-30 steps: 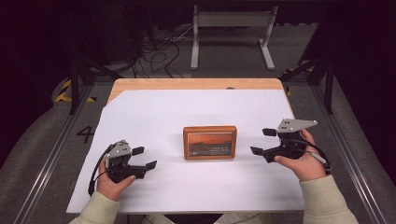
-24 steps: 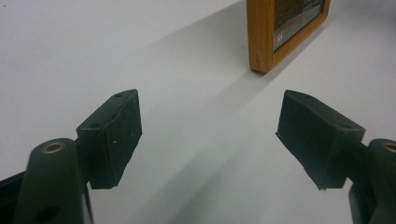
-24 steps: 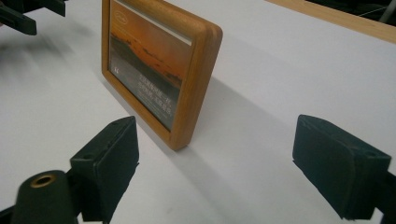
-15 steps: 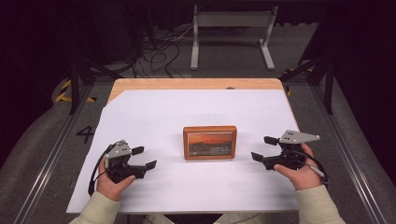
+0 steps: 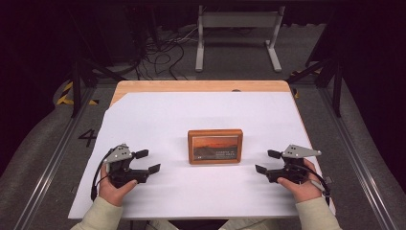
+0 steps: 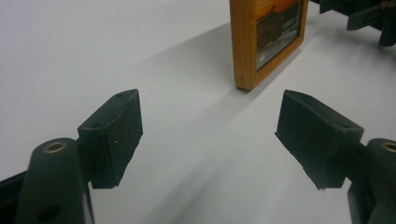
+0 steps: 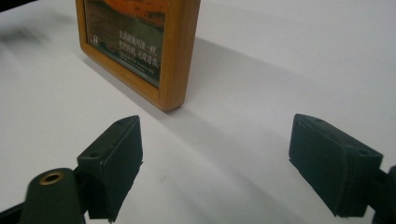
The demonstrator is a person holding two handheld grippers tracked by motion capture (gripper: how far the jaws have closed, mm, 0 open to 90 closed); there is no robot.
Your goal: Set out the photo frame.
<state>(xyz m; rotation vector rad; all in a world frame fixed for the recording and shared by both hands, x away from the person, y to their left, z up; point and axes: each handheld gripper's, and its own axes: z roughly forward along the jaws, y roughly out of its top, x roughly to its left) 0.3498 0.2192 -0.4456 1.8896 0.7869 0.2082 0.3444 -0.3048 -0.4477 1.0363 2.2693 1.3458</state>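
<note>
Left gripper point(image 5: 148, 162): jaws apart, on desk point(image 5: 158, 115), left of frame point(image 5: 215, 146) | right gripper point(image 5: 268, 161): jaws apart, right of frame | frame: mid-desk, apart from both | advice: likely approach step; close in level from both sides; grip wooden edges, not the glazed face; avoid tipping

Picture frame point(image 5: 215, 146): warm orange-brown wood border; print inside with orange-red sky on top, dark band below, small pale lettering. Left tongs point(image 5: 147, 161): 2 matte black jaws, grey plate on top, brass-coloured rivet at jaw base in left gripper view. Right tongs point(image 5: 268, 161): same black jaws, grey plate. Desk point(image 5: 201, 86): light wood at far edge, plain white sheet point(image 5: 201, 115) over rest. Sleeves point(image 5: 103, 215): cream. Floor point(image 5: 43, 143): grey, yellow-black striped tape point(image 5: 64, 93) at left.
</note>
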